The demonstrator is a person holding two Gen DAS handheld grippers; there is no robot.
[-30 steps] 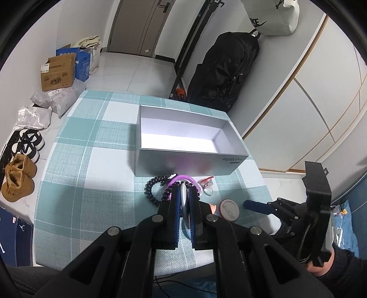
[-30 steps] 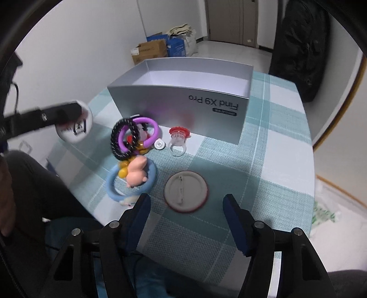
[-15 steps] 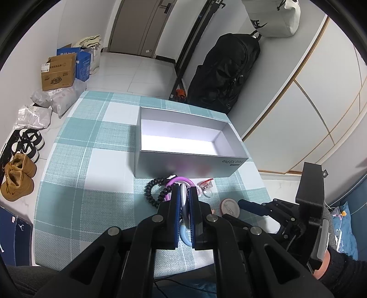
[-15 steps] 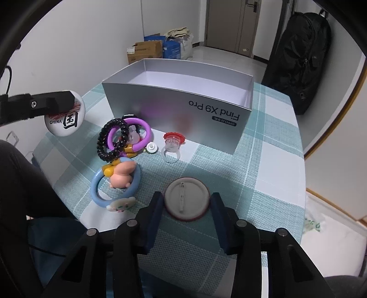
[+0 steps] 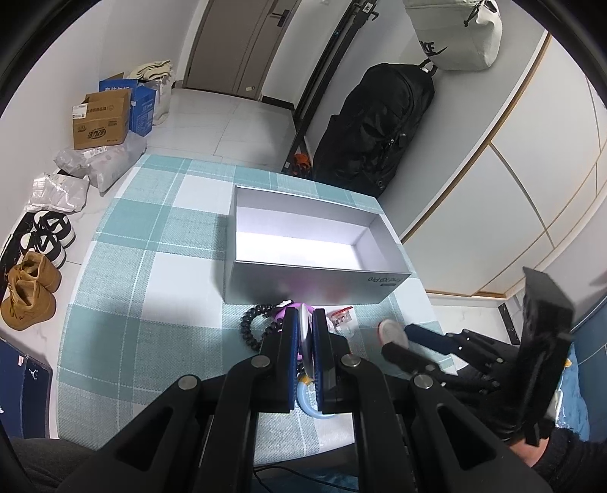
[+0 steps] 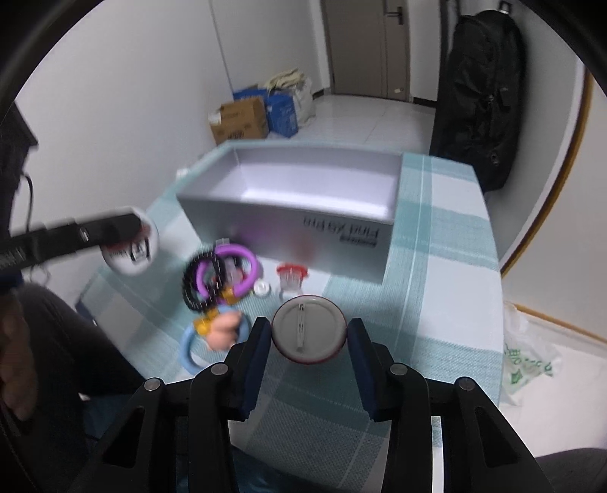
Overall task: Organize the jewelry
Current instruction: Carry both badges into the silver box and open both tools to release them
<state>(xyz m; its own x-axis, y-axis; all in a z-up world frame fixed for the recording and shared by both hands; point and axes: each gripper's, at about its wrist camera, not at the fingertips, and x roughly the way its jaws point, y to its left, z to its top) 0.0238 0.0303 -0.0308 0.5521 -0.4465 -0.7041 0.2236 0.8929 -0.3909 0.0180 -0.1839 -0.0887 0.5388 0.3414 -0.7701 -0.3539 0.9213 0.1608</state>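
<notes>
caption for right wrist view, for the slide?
Right tongs closing around a face-down pin badge, silver box waiting behind.

The grey box [image 5: 311,282] carried "Find X9 Pro" on its side wall, small and tilted. A white bag [image 5: 453,34] on the wall showed the Nike letters and swoosh. The print on the brown carton [image 5: 100,121] was too small to read.

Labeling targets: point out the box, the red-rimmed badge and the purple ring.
box [image 5: 303,282]: left wrist view, near outer wall.
red-rimmed badge [image 6: 309,329]: right wrist view, its grey back.
purple ring [image 6: 248,265]: right wrist view, right side of band.
</notes>
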